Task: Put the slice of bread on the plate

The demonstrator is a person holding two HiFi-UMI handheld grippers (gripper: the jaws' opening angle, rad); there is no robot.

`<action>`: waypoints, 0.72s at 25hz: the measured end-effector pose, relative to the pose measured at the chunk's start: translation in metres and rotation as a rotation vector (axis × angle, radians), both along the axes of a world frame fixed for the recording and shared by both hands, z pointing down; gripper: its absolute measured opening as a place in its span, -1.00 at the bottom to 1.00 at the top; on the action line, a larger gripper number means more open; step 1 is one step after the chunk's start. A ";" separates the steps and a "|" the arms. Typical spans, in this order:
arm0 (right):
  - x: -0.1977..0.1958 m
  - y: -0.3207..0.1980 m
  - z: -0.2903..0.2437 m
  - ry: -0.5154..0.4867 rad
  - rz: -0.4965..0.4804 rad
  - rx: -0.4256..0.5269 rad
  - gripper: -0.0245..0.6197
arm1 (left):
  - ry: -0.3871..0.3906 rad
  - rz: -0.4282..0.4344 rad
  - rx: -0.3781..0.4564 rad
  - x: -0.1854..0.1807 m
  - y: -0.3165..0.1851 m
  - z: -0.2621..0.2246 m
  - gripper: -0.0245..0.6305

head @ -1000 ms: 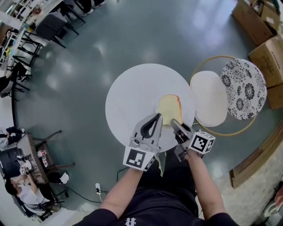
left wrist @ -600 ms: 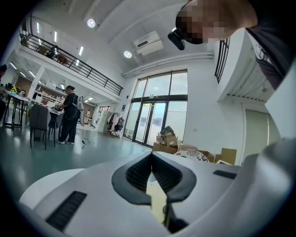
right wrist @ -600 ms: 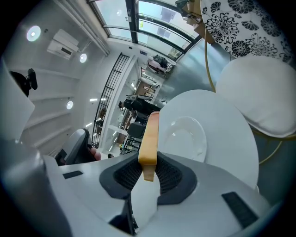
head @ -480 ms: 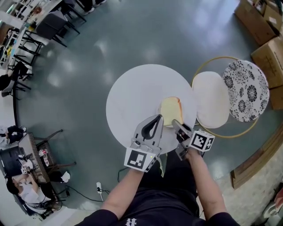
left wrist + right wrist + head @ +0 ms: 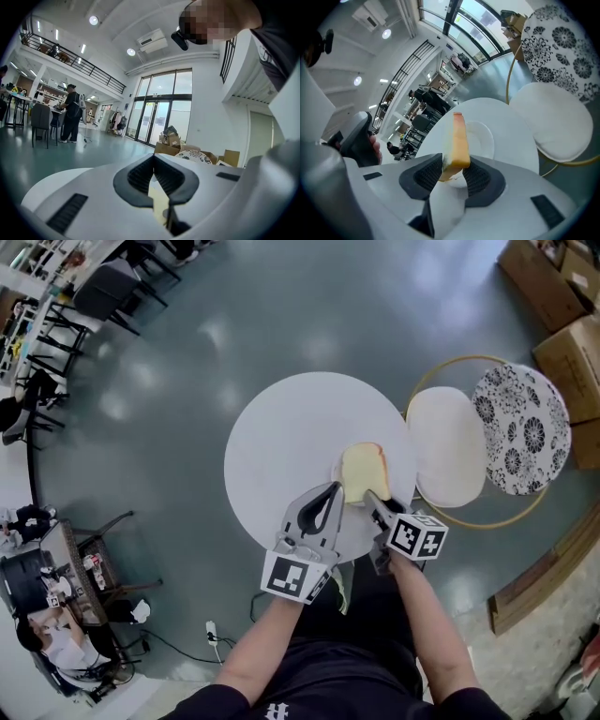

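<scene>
While the right gripper [image 5: 452, 176] is lowering at the table's [image 5: 272, 437] near right, its jaws are starting to open around the upright slice of bread [image 5: 458, 140] above the plate [image 5: 483, 137], suggesting release, and the left gripper [image 5: 152, 161] is waiting closed, empty.

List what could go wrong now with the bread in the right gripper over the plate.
1. The right gripper pinches the slice of bread on edge by its lower end, and its jaws are opening. The slice may topple sideways and land partly off the small plate, on the table.
2. Whether the slice already rests on the plate cannot be told. If it does not, it may drop and bounce off.
</scene>
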State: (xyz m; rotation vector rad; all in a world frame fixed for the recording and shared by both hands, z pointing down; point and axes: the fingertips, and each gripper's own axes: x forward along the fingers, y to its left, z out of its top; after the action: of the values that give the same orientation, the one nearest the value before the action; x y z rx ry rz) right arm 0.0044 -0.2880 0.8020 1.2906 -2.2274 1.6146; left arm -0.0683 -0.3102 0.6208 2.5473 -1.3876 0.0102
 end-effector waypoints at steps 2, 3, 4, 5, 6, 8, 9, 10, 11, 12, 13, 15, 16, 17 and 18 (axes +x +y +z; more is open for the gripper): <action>0.002 0.000 0.001 0.069 0.000 0.002 -0.53 | 0.001 0.000 -0.006 0.001 0.000 0.000 -0.91; 0.003 0.000 0.001 0.100 0.002 0.001 -0.50 | 0.002 0.000 -0.008 0.001 0.001 0.000 -0.91; 0.005 0.000 0.002 0.127 0.005 -0.001 -0.47 | 0.002 0.001 -0.009 0.001 0.001 -0.001 -0.91; 0.006 0.000 0.003 0.152 0.009 -0.003 -0.42 | 0.002 0.001 -0.009 0.001 0.002 -0.003 -0.91; 0.008 0.000 0.004 0.173 0.013 -0.006 -0.36 | 0.001 0.002 -0.009 0.001 0.002 -0.003 -0.91; 0.012 -0.002 0.007 0.209 0.024 -0.005 -0.25 | 0.001 0.003 -0.007 0.003 0.001 -0.004 -0.91; 0.014 -0.003 0.009 0.226 0.033 -0.003 -0.22 | 0.001 0.004 -0.006 0.003 0.000 -0.003 -0.91; 0.016 -0.003 0.011 0.247 0.041 -0.001 -0.19 | 0.000 0.005 -0.005 0.003 0.000 -0.003 -0.91; 0.017 -0.002 0.014 0.274 0.045 0.001 -0.14 | -0.001 0.007 -0.005 0.003 0.000 -0.003 -0.91; 0.018 0.000 0.016 0.305 0.043 0.004 -0.10 | -0.001 0.009 -0.006 0.004 0.001 -0.003 -0.91; 0.019 0.001 0.018 0.334 0.038 0.008 -0.07 | -0.001 0.012 -0.005 0.005 0.001 -0.003 -0.91; 0.023 0.003 0.021 0.380 0.032 0.019 -0.05 | -0.002 0.018 -0.003 0.007 0.001 -0.005 -0.91; 0.026 0.003 0.021 0.396 0.034 0.024 -0.05 | -0.003 0.020 -0.002 0.008 0.001 -0.005 -0.91; 0.029 0.003 0.021 0.406 0.039 0.030 -0.05 | -0.004 0.022 -0.002 0.009 0.001 -0.005 -0.91; 0.032 0.003 0.020 0.410 0.045 0.035 -0.05 | -0.005 0.023 -0.003 0.010 0.001 -0.005 -0.91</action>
State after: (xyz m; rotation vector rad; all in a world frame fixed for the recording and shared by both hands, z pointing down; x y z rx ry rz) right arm 0.0368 -0.2855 0.8219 1.5269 -1.9940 1.1902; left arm -0.0583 -0.3093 0.6159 2.5623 -1.3596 0.0221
